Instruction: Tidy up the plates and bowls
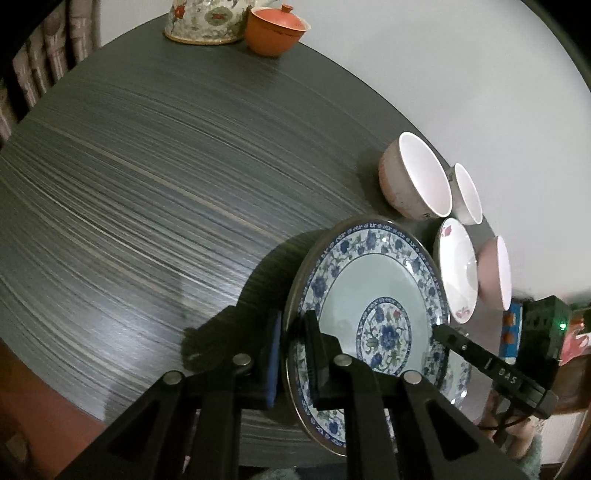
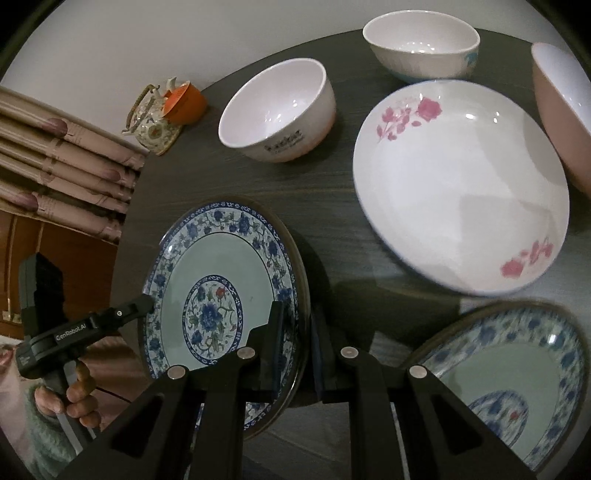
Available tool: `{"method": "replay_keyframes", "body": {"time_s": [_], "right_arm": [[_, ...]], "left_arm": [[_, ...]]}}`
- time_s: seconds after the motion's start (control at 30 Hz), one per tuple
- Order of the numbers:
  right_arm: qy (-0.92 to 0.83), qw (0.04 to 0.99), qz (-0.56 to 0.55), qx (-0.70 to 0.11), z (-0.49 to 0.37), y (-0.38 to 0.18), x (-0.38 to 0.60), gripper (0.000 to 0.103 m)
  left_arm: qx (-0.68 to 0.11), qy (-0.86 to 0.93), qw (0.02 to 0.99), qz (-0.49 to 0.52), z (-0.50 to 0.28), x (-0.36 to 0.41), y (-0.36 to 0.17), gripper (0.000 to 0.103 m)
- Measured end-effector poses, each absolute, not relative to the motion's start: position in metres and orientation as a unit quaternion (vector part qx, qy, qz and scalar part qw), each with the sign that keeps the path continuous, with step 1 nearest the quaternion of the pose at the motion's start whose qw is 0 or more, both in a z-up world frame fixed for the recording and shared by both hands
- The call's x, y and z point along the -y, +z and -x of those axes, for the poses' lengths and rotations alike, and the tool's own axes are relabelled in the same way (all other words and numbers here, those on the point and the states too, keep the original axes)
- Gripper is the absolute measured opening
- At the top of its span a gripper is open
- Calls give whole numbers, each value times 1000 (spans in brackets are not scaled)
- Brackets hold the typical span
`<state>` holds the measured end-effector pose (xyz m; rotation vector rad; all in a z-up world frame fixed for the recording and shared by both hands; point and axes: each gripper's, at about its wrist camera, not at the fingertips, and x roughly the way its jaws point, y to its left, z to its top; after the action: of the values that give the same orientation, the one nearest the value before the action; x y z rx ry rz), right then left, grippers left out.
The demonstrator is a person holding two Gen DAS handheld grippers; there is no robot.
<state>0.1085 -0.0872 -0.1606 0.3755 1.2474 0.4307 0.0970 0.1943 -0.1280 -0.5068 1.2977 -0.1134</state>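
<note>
A blue-and-white floral plate [image 1: 373, 306] [image 2: 218, 291] is held just above the dark round table [image 1: 147, 184], gripped at opposite rims by both grippers. My left gripper [image 1: 293, 354] is shut on its near rim; it also shows in the right wrist view [image 2: 147, 301]. My right gripper [image 2: 299, 347] is shut on the other rim; it also shows in the left wrist view [image 1: 439, 330]. A second blue floral plate [image 2: 517, 387] lies at the lower right. A white plate with pink flowers [image 2: 458, 184] [image 1: 456, 271] lies beyond.
Three bowls stand on the table near the plates: a white bowl with lettering [image 2: 277, 114] [image 1: 413, 181], a white-and-blue bowl [image 2: 421, 44] [image 1: 467, 194], and a pink bowl [image 2: 561, 110] [image 1: 495, 273]. A floral teapot [image 1: 203, 18] and an orange lidded cup [image 1: 275, 29] stand at the far edge.
</note>
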Motion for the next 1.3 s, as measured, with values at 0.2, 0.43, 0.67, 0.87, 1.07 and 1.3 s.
{"method": "replay_keyframes", "body": {"time_s": [0.2, 0.43, 0.67, 0.87, 1.07, 1.3], "right_arm": [[189, 783, -167, -569, -95, -158, 67, 14], [177, 783, -173, -571, -91, -169, 51, 14], [170, 784, -169, -572, -87, -179, 40, 14], [171, 786, -170, -570, -83, -182, 39, 14], [166, 791, -166, -565, -83, -182, 39, 14], [162, 788, -161, -572, -83, -188, 37, 15]], "left_arm": [[-598, -47, 767, 229, -96, -211, -130, 12], [-602, -43, 765, 224, -99, -225, -138, 12], [-606, -39, 763, 224, -103, -232, -149, 13], [-605, -37, 762, 229, -107, -232, -156, 13], [-605, -33, 763, 225, -111, -229, -158, 13], [-607, -31, 760, 228, -115, -228, -163, 15]]}}
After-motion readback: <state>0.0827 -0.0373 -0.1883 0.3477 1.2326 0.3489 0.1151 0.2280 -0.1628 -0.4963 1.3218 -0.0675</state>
